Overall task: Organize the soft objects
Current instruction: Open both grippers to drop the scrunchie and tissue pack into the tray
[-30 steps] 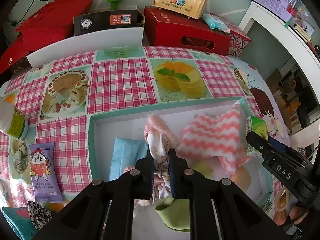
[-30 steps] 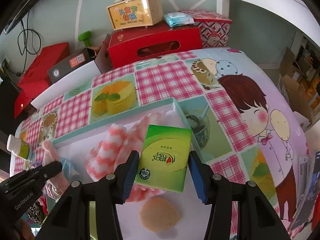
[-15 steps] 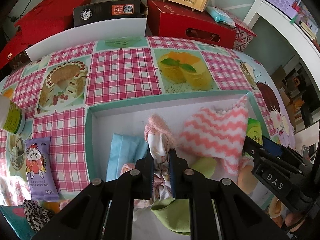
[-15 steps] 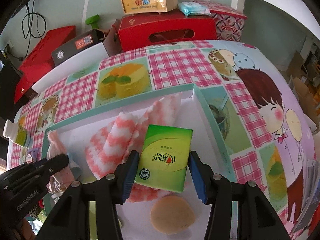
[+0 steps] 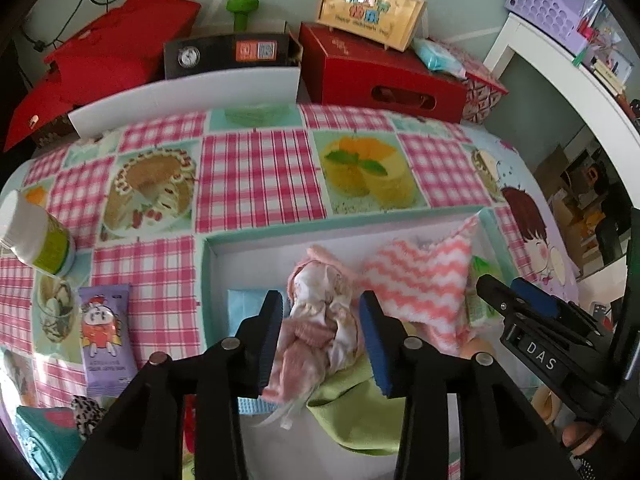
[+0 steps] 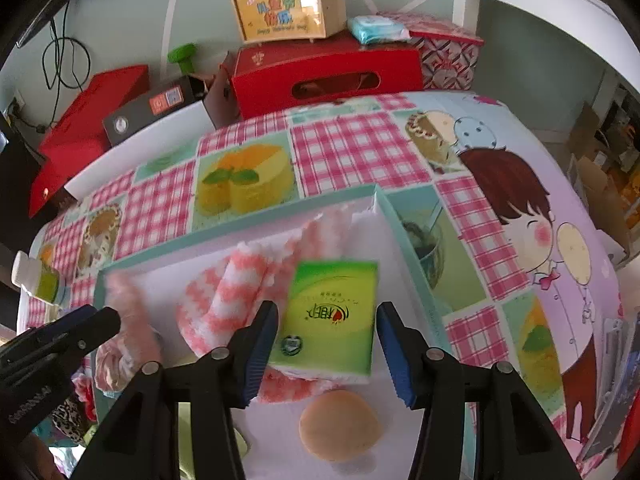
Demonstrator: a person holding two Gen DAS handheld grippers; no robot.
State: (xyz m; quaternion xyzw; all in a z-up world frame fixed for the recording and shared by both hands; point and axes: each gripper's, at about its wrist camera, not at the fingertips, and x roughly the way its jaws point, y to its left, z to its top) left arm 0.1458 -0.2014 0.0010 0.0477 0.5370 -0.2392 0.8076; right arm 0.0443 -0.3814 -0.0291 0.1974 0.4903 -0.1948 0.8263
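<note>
left gripper (image 5: 320, 334): jaws just opened, clear of pink-and-white cloth bundle (image 5: 320, 320) between them in teal-rimmed tray (image 5: 206, 280) | right gripper (image 6: 326, 350): parted, green tissue pack (image 6: 332, 316) loose, tilted | right view only: round peach pad (image 6: 338, 424) | surface: cake-print tablecloth (image 5: 260, 176); red boxes (image 5: 380, 76) behind

Red box (image 5: 380, 76) with yellow handled case (image 5: 370, 12) on top, green dumbbell (image 5: 242, 10), white bottle (image 5: 36, 238).
</note>
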